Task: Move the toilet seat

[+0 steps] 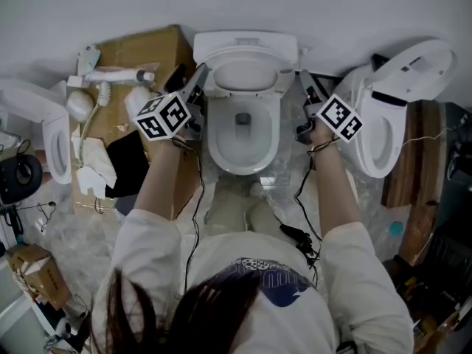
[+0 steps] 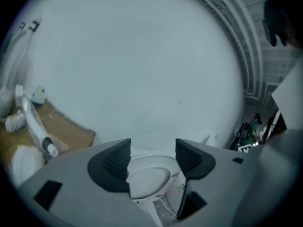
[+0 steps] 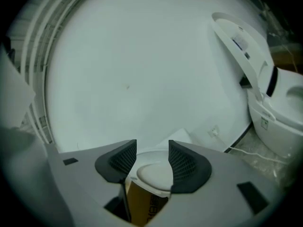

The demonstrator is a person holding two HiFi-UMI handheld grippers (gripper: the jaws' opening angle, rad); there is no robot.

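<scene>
The toilet seat (image 1: 243,76) belongs to the centre toilet, directly ahead of the person. It appears raised together with the lid, leaning back toward the tank (image 1: 245,46), and the bowl rim (image 1: 243,161) lies exposed below it. Judged from this, the seat's long axis runs upward from the hinge rather than forward over the bowl.

**Position of the tongs.** The left gripper (image 1: 198,80) sits just beside the left edge of the seat, and the right gripper (image 1: 304,80) just beside the right edge. The seat lies between the two tools, inboard of each. Neither hand is clearly nearer.

**State of the tongs.**
- Left gripper (image 2: 152,148): the jaws stand apart. The pale oval of the seat (image 2: 149,178) shows in the gap, beyond the pads and not touched by them.
- Right gripper (image 3: 152,150): the jaws stand apart, somewhat narrower than the left. A white rounded surface, probably the seat (image 3: 154,173), shows in the gap, and no pad is seen pressing on it.

**Arm pose.** Both forearms reach forward and slightly outward, nearly symmetrical about the bowl. The marker cubes face up and the jaws point toward the wall (image 1: 221,2).

**Next move (judgement).** Each tool must travel inward toward the seat edge before closing. The grip should take the rim across its thickness.
</scene>
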